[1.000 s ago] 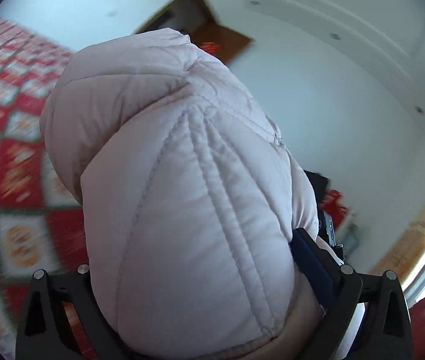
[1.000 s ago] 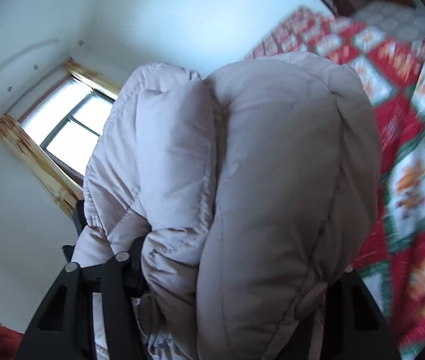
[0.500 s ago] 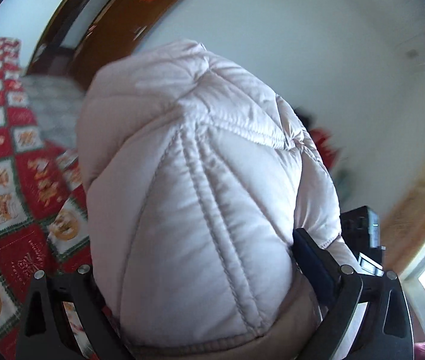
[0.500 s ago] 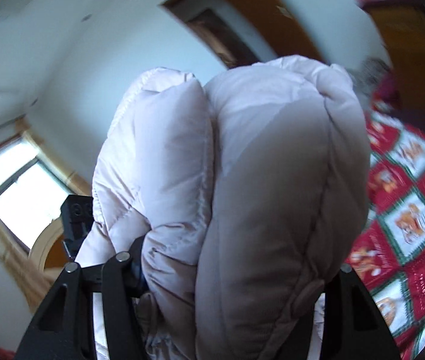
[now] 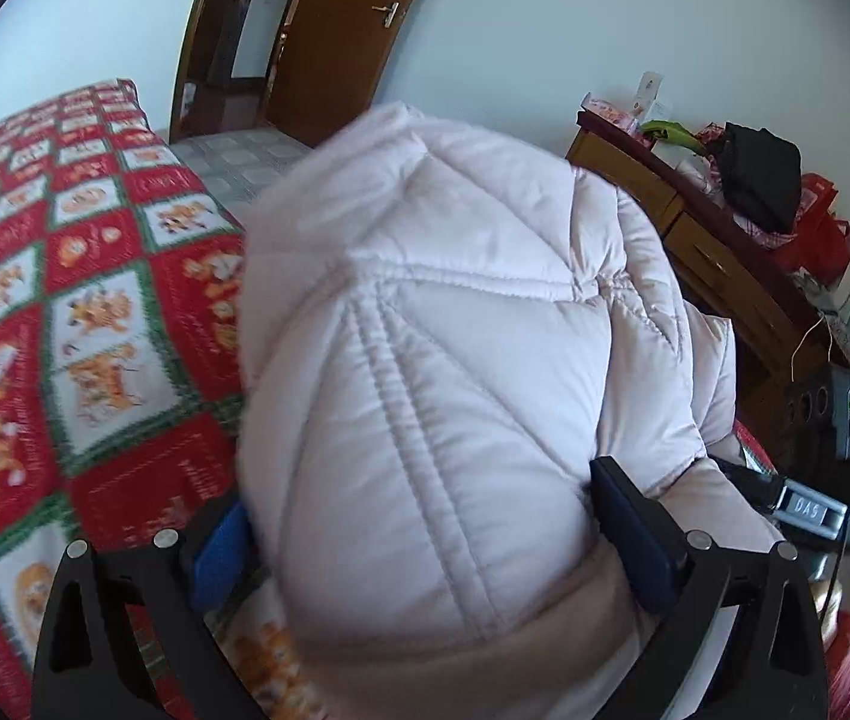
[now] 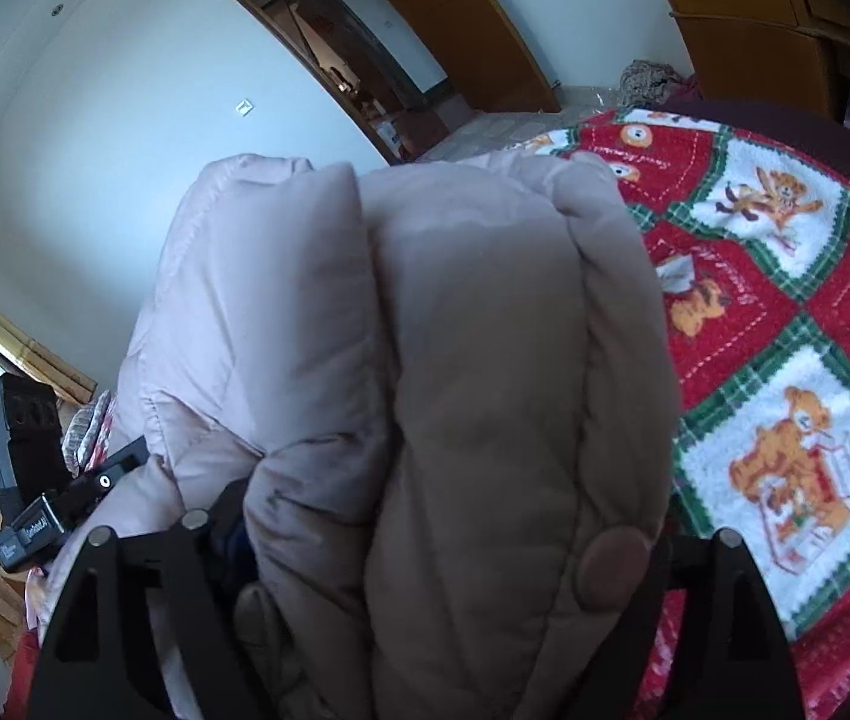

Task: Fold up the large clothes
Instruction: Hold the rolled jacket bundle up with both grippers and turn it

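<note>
Gripping the puffy pale-pink jacket [image 5: 454,396], our left gripper [image 5: 425,534] and right gripper [image 6: 425,564] each stay clamped on a thick bunch of it, held above the red patterned blanket [image 5: 83,312]. Since a second ago we have swung round: ceiling and window gave way to the wooden door [image 5: 335,30] and cluttered dresser [image 5: 712,240].

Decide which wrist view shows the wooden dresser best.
The left wrist view: the dresser shows its cluttered top and drawer fronts beside the jacket. The right wrist view catches only wooden furniture cropped at its top corner.
</note>
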Motion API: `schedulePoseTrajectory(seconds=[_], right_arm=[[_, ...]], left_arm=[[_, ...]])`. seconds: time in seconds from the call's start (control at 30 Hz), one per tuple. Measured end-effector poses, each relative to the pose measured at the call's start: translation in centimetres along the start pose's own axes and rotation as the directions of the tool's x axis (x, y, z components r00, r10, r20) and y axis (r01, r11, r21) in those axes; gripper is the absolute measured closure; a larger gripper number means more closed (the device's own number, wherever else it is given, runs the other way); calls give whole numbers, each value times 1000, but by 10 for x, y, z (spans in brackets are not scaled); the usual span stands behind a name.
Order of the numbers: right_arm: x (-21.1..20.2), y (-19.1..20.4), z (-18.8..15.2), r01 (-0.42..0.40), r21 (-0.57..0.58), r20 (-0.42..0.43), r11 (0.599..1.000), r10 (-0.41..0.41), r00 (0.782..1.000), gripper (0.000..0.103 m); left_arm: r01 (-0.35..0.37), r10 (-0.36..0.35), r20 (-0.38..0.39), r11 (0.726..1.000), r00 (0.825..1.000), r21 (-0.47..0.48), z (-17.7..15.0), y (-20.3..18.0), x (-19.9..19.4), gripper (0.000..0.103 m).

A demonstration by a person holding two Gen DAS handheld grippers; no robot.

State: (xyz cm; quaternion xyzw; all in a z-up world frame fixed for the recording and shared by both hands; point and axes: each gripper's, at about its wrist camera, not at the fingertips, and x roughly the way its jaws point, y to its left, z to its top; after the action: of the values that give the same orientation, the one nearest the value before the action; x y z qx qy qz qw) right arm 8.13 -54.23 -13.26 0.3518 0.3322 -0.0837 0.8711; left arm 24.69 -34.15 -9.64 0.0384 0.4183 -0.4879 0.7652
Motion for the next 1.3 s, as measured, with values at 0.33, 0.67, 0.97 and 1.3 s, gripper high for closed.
schedulePoseTrajectory(seconds=[0.33, 0.67, 0.97, 1.3], right_arm=[[-123, 37, 10, 168, -199, 297, 965, -104, 949, 30], [-12, 36, 5, 247, -145, 88, 958, -236, 968, 47], [-16, 13, -30, 254, -48, 145, 966, -244, 959, 45], [-14, 22, -32, 362, -59, 167, 930, -348, 922, 44]], left_arm=[[-141, 121, 164, 983, 979, 120, 19, -33, -54, 1], [-322, 293, 162, 925, 942, 200, -17, -73, 5, 1], [-314, 267, 203, 915, 942, 254, -32, -73, 20, 1], [-322, 289, 157, 911, 944, 260, -32, -74, 27, 1]])
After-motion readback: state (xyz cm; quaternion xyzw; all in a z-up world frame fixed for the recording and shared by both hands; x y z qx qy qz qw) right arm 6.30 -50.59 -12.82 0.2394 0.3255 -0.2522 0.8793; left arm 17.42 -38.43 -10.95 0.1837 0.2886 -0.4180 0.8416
